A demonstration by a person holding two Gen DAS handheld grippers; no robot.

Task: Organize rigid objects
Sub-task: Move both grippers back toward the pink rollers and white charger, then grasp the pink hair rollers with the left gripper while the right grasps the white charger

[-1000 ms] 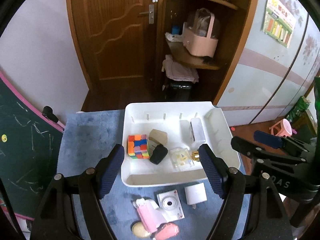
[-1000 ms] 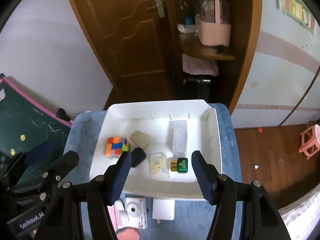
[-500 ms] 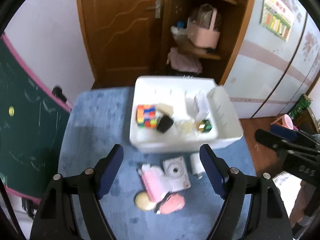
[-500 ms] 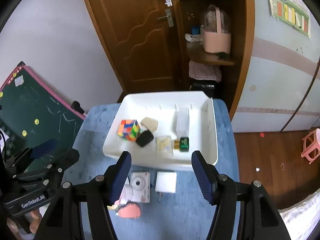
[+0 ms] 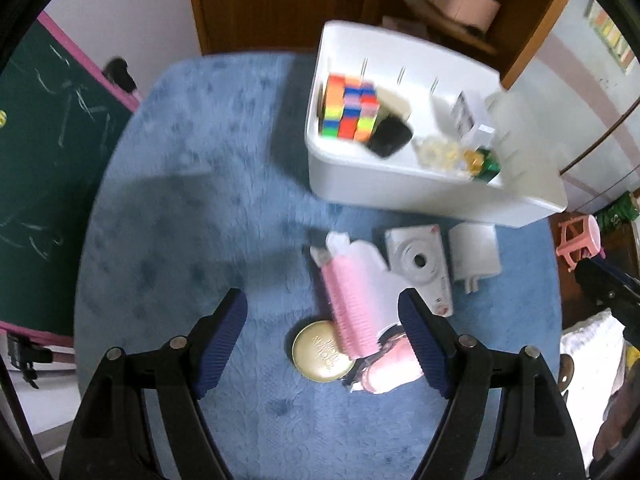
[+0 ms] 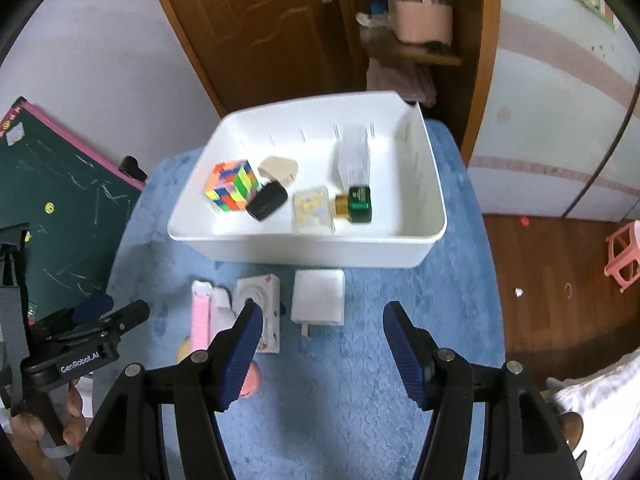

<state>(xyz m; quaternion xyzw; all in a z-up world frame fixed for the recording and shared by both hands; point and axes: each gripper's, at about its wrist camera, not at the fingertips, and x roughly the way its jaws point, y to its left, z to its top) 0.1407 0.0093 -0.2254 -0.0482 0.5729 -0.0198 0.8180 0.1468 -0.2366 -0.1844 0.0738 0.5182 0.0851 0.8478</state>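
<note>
A white bin (image 6: 304,248) (image 5: 420,196) on the blue table holds a colour cube (image 6: 231,185) (image 5: 349,108), a black item (image 6: 267,201), a beige piece (image 6: 278,168), a clear box (image 6: 313,213), a green bottle (image 6: 359,210) and a clear case (image 6: 354,156). In front of it lie a white charger (image 6: 319,297) (image 5: 474,254), a white toy camera (image 6: 262,316) (image 5: 420,266), a pink comb pack (image 5: 354,304), a gold tin (image 5: 322,351) and a pink item (image 5: 394,372). My left gripper (image 5: 324,334) is open over the tin and comb pack. My right gripper (image 6: 323,354) is open just short of the charger.
The blue carpeted table top (image 6: 352,392) ends near a green chalkboard (image 6: 60,200) on the left. A wooden door (image 6: 260,20) and a shelf with a pink basket (image 6: 420,20) stand behind. A pink stool (image 6: 624,256) is on the floor at right.
Both grippers have pulled back from over the bin and dropped toward the loose items in front of it. The left one has also swung left. Both stay open.
</note>
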